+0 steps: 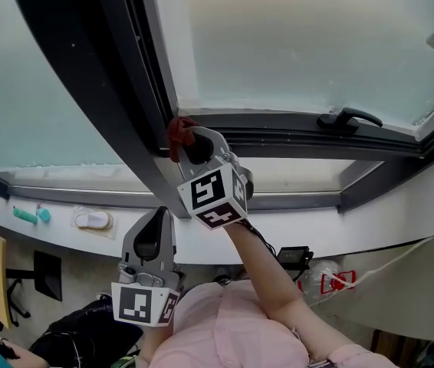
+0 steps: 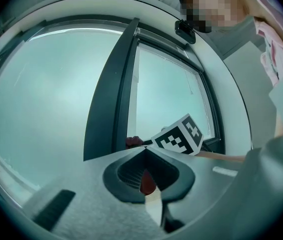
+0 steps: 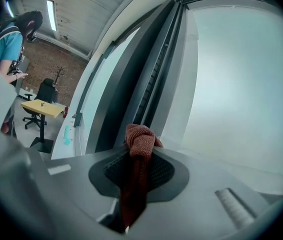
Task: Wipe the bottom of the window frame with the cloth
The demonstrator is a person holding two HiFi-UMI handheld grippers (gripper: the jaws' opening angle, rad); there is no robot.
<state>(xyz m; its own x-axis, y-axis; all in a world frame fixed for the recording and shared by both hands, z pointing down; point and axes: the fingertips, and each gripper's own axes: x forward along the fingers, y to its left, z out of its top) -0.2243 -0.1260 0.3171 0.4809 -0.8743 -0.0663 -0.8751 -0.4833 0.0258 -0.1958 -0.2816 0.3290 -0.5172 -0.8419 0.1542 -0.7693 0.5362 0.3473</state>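
Two grippers, we work one: right gripper [image 1: 192,146] clamped on red cloth [image 1: 176,132], at left corner of window frame bottom rail [image 1: 278,123]. Rail's long axis runs rightward from cloth toward handle [image 1: 347,118]. Left gripper [image 1: 159,215] jaws together, empty, lower, farther off.

The white sill [image 1: 370,228] runs left to right below the frame [image 1: 294,146]. Near its left end lie a teal item [image 1: 31,215] and a white item [image 1: 93,220].
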